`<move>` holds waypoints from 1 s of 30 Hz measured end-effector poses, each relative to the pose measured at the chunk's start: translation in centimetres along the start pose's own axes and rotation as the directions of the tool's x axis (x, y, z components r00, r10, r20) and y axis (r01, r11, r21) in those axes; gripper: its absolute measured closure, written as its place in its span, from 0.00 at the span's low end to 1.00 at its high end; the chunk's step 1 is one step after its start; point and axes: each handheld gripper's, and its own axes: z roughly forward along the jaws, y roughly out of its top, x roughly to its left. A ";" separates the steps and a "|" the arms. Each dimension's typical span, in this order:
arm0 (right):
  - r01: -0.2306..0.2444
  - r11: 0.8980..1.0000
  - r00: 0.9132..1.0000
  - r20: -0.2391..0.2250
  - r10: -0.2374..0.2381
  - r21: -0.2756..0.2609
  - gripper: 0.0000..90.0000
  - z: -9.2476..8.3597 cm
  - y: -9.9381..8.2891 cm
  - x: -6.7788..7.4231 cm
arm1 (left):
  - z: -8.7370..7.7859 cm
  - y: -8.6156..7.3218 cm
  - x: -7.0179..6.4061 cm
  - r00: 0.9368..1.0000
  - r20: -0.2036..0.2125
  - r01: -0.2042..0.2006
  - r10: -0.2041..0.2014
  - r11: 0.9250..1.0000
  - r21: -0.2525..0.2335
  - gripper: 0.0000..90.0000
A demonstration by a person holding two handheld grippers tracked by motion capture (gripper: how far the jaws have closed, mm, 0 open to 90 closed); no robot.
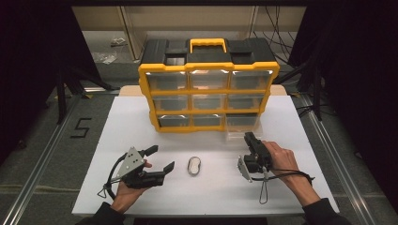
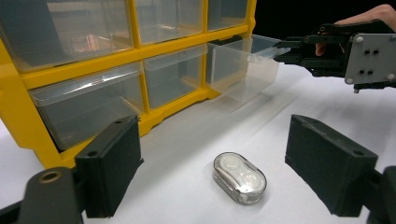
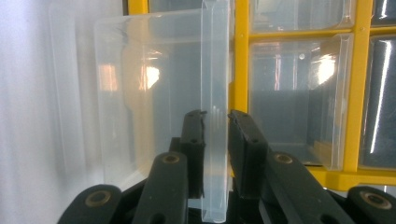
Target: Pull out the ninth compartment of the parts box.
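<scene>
High view: the contact lens case [image 1: 194, 166] is seen on the surface just right of the wide-open left tool [image 1: 159, 158], long axis near-to-far; the right tool [image 1: 247, 137] is clamped on the pulled-out bottom-right drawer [image 1: 240, 125].

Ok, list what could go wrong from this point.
1. The right hand-held gripper is shut on the thin front lip of the clear plastic drawer at the yellow organiser's bottom right; the lip could slip from the jaws.
2. That drawer is already pulled well out; further pulling might drop it onto the table.
3. The open left hand-held gripper could nudge the small clear oval case away.
</scene>
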 end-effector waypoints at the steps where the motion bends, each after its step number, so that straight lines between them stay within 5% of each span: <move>1: -0.002 1.000 1.000 0.001 0.002 -0.005 0.86 0.0 0.0 0.0 | 0.0 0.0 0.0 1.000 0.000 0.000 0.000 1.000 0.000 0.19; 18: -0.012 1.000 1.000 -0.015 0.012 -0.005 0.84 -0.2 0.0 0.1 | 0.0 0.0 0.0 1.000 0.001 -0.001 0.001 1.000 0.001 0.19; 30: -0.092 0.993 0.996 -0.021 0.091 -0.069 0.55 -0.7 0.7 -0.1 | 0.0 0.0 0.0 1.000 0.000 0.002 -0.002 1.000 -0.001 0.19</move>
